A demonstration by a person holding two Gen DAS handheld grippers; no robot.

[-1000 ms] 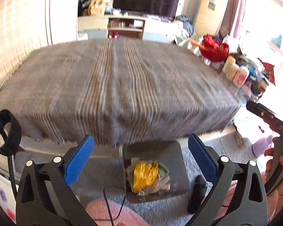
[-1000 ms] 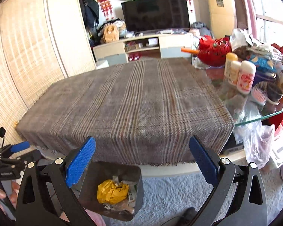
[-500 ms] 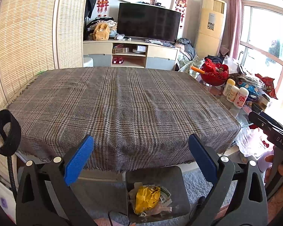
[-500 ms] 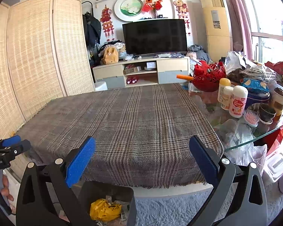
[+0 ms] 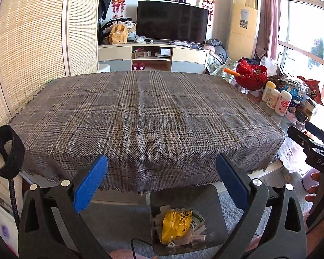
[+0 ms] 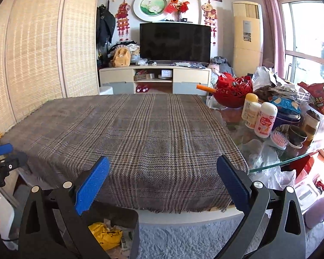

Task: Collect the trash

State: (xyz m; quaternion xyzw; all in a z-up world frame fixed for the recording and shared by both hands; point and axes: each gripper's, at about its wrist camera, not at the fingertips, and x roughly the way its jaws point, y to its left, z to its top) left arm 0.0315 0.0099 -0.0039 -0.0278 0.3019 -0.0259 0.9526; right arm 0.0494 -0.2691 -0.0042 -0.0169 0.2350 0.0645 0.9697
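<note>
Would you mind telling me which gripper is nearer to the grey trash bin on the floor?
Left. The left gripper hangs right above the grey trash bin; the right gripper hangs off to its right.

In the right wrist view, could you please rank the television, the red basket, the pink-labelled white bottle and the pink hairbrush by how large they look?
1. Television, largest though farthest away.
2. Red basket.
3. Pink-labelled white bottle.
4. Pink hairbrush, smallest, but its handle seems partly hidden, so its place against the bottle is unsure.

Bright window (image 5: 300, 49) glare right; sharp; fisheye-bent edges.
</note>
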